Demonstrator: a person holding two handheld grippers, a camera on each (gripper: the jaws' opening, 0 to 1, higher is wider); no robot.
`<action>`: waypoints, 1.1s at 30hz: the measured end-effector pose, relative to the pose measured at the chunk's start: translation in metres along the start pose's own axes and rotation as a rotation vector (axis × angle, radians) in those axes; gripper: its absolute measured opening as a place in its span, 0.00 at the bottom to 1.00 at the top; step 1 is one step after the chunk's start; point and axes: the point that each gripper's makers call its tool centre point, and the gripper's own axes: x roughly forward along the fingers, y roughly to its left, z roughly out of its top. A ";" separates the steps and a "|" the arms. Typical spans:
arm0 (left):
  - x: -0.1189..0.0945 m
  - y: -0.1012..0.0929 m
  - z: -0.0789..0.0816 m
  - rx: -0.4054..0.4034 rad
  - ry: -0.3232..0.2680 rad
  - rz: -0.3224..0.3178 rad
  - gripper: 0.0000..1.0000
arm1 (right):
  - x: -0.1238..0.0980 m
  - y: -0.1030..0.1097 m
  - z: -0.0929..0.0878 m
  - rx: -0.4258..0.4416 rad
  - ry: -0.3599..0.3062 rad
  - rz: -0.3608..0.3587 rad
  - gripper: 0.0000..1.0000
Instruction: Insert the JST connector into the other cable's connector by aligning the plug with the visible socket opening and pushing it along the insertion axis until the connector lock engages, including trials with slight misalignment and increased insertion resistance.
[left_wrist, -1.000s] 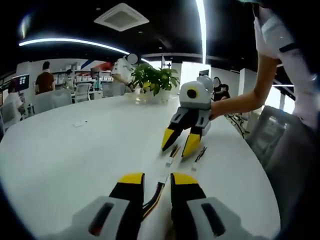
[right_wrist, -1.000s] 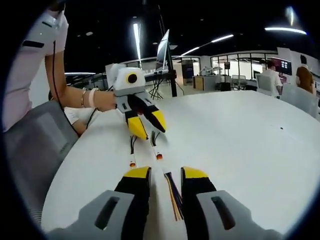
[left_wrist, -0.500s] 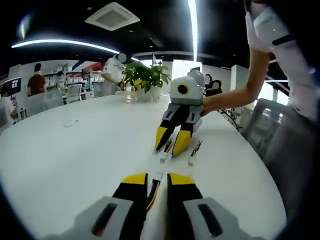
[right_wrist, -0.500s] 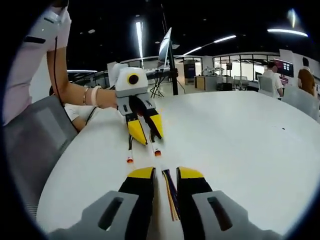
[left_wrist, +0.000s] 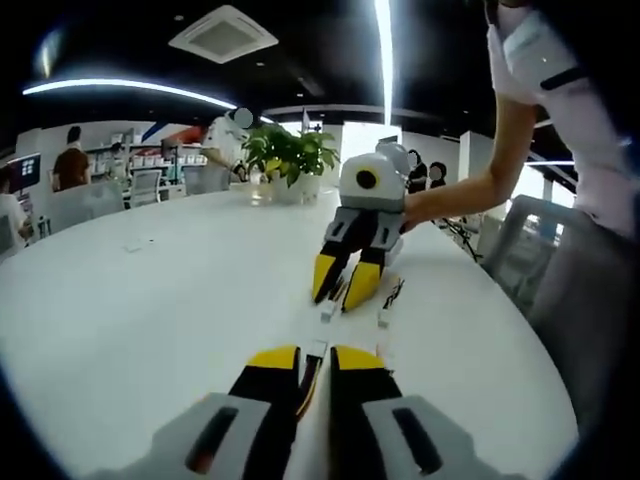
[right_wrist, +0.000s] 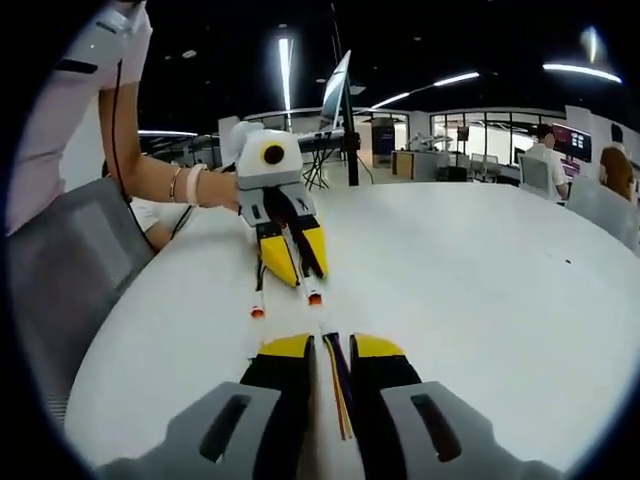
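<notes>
In the left gripper view, your left tool is clenching its cable on the white counter, the white connector poking out just past the tips. Across from it your right tool is pinching the other cable, its connector near yours but apart. A spare lead is lying just beside.

In the right gripper view, your right tool is gripping the coloured wires, facing the left tool. You are looking at the grasp stage, I judge; next you are needing to lift, line plug with socket, and push straight.
</notes>
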 end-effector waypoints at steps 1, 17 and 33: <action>0.000 0.000 -0.001 0.006 0.006 -0.001 0.05 | 0.000 0.000 0.000 -0.002 0.000 -0.001 0.12; -0.001 -0.001 -0.004 0.053 -0.019 -0.007 0.04 | 0.000 0.000 0.000 0.004 -0.023 -0.001 0.09; 0.002 0.000 -0.003 0.067 -0.047 -0.027 0.01 | -0.001 -0.002 0.000 0.033 -0.066 -0.004 0.05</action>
